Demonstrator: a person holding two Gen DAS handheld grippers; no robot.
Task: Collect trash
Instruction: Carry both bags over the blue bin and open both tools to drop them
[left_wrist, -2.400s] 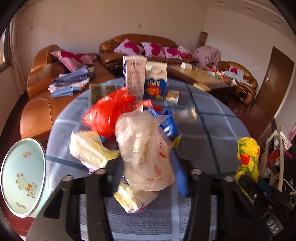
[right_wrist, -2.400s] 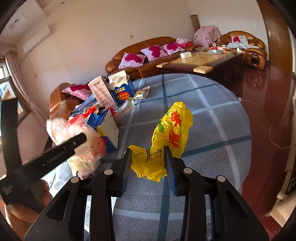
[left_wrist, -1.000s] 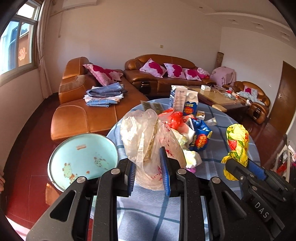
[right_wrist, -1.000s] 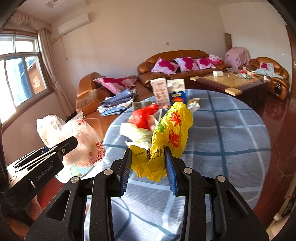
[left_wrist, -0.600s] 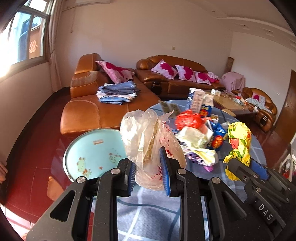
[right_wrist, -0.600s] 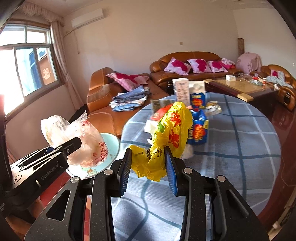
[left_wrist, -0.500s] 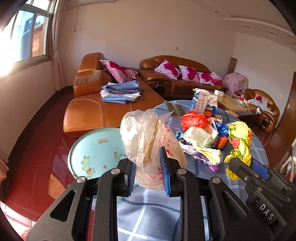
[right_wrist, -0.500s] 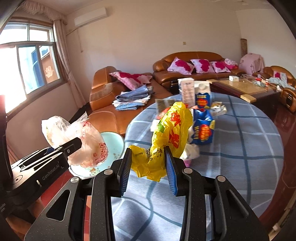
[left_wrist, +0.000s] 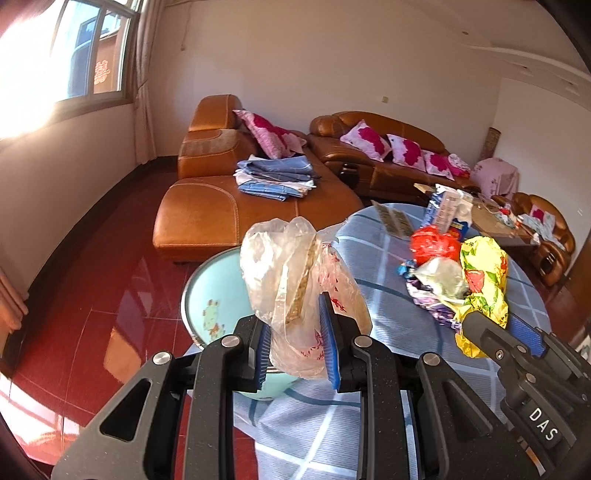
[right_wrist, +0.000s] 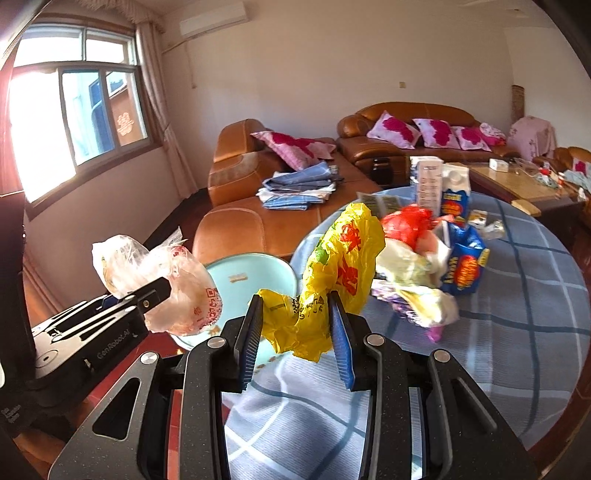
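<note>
A crumpled clear plastic bag (left_wrist: 295, 291) is pinched between the blue pads of my left gripper (left_wrist: 295, 350), held in the air above the near rim of a pale blue bin (left_wrist: 207, 295) that stands on the red floor beside the table (left_wrist: 388, 406). A yellow printed bag (right_wrist: 332, 280) is clamped the same way in my right gripper (right_wrist: 295, 339), just to the table side of that bin.

My worry is the drop. Both bags are light and springy, and only folds of film are caught, so a bag could slip out early, or cling to a pad when I let go and fall on the floor beside the bin instead of into it. The yellow bag hangs over the table edge more than over the bin, so releasing it here would likely miss.

Both grippers point forward and level, side by side, the left one nearer the bin. More wrappers (right_wrist: 417, 280) lie heaped on the table beyond the bin.
</note>
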